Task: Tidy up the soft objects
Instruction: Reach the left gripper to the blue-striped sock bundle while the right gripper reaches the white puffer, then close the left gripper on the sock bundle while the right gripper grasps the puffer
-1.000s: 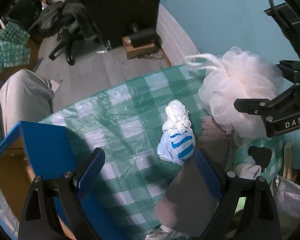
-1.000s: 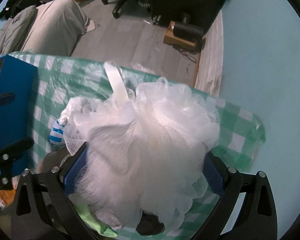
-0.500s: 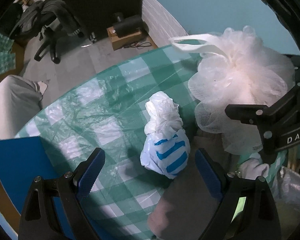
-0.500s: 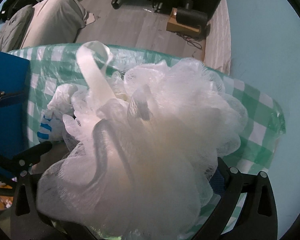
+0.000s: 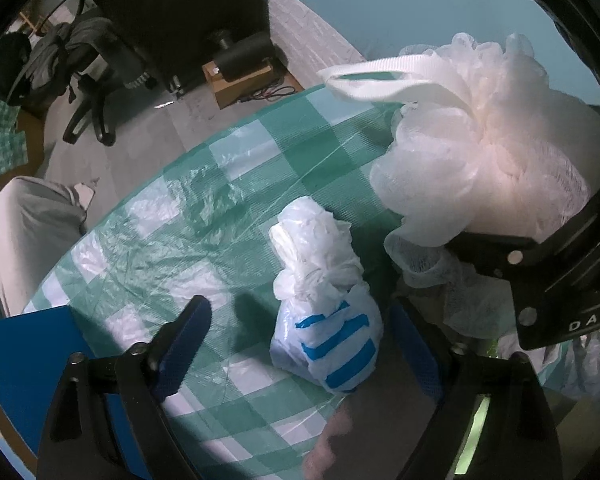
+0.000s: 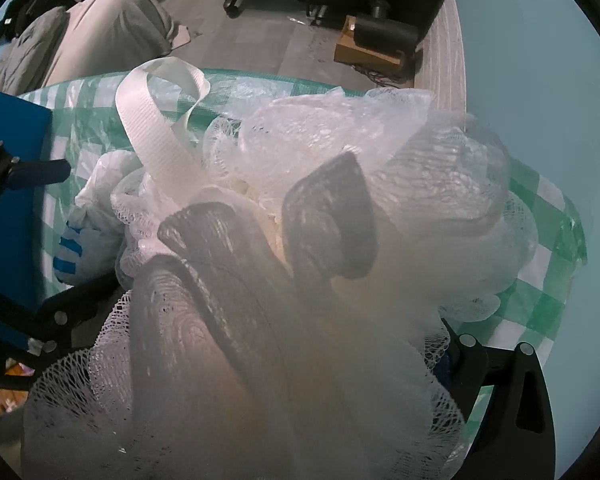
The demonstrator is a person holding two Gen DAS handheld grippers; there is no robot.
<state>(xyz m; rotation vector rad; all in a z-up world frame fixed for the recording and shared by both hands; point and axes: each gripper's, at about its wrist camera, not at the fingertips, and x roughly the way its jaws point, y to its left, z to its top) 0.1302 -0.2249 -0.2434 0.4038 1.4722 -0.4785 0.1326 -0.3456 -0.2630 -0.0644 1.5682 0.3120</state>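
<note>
A white mesh bath pouf (image 6: 320,264) with a white ribbon loop (image 6: 156,120) fills the right wrist view. My right gripper is shut on it and holds it above the table; the mesh hides its fingers. The pouf also shows at the right of the left wrist view (image 5: 492,160). A knotted white plastic bag with blue stripes (image 5: 328,312) lies on the green-and-white checked tablecloth (image 5: 188,216). My left gripper (image 5: 300,344) is open, its blue pads either side of the bag, just short of it.
A blue box (image 5: 24,360) stands at the table's left edge. Grey and pale soft items (image 5: 364,432) lie under the bag's near side. Beyond the table are grey floor, an office chair (image 5: 88,80), a cardboard box (image 5: 240,80) and a grey cushion (image 5: 24,232).
My right gripper has lifted the pouf up and closer to its camera. My left gripper has moved nearer to the striped bag, which now sits between its pads.
</note>
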